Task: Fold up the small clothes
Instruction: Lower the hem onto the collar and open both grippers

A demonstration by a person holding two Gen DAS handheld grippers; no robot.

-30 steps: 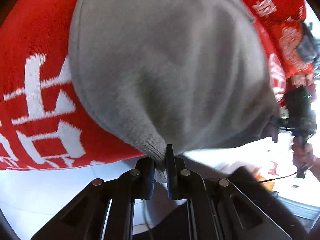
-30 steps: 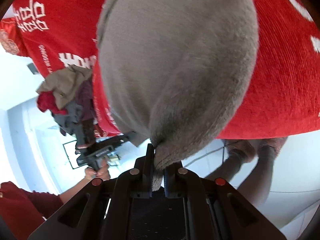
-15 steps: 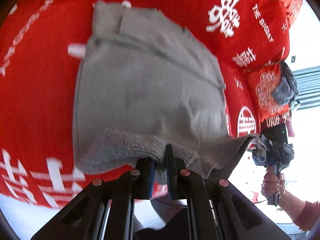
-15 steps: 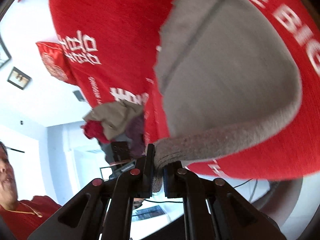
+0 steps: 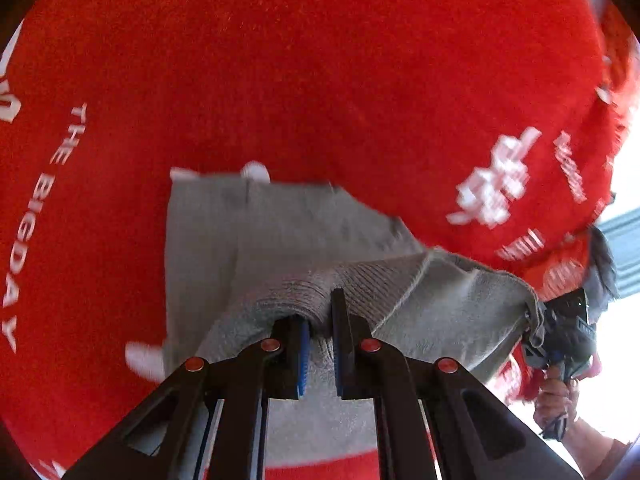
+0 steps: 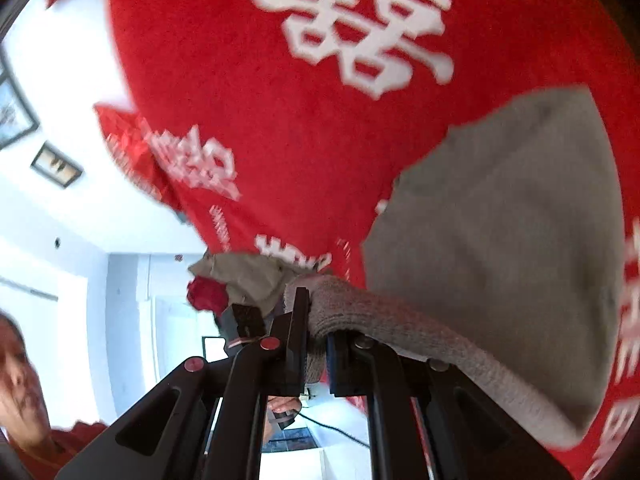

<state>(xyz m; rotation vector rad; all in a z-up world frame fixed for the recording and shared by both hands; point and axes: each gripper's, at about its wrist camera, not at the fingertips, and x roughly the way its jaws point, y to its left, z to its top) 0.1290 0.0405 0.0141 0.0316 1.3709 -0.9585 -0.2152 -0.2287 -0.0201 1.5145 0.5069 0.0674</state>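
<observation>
Your left claw (image 5: pixel 320 320) is clamped tight on the ribbed hem of the grey knit garment (image 5: pixel 256 240); hem fabric bunches between the blue pads and spills over both fingers. Your right claw (image 6: pixel 318 332) is likewise closed hard on the same ribbed edge, with the grey knit garment (image 6: pixel 500 208) draping off to the right of the fingers. So both claws pinch one hem, which runs taut between them.

In the left wrist view the far part of the garment lies flat on the red cloth (image 5: pixel 320 80), which has white lettering and characters printed on it; the near part is lifted, folded back toward the claw. The other claw shows at the right edge there, gripping the hem's far end, with your right hand (image 5: pixel 556 400) wrapped round its handle below.

In the right wrist view the red cloth (image 6: pixel 280 120) fills the upper frame, and a big white double character sits above the garment. A pile of other clothes (image 6: pixel 240 280), beige and red pieces among them, sits at the cloth's far edge, just beyond the left finger. Framed pictures (image 6: pixel 56 164) hang on the white wall at left. Both views are motion-blurred, small print unreadable.
</observation>
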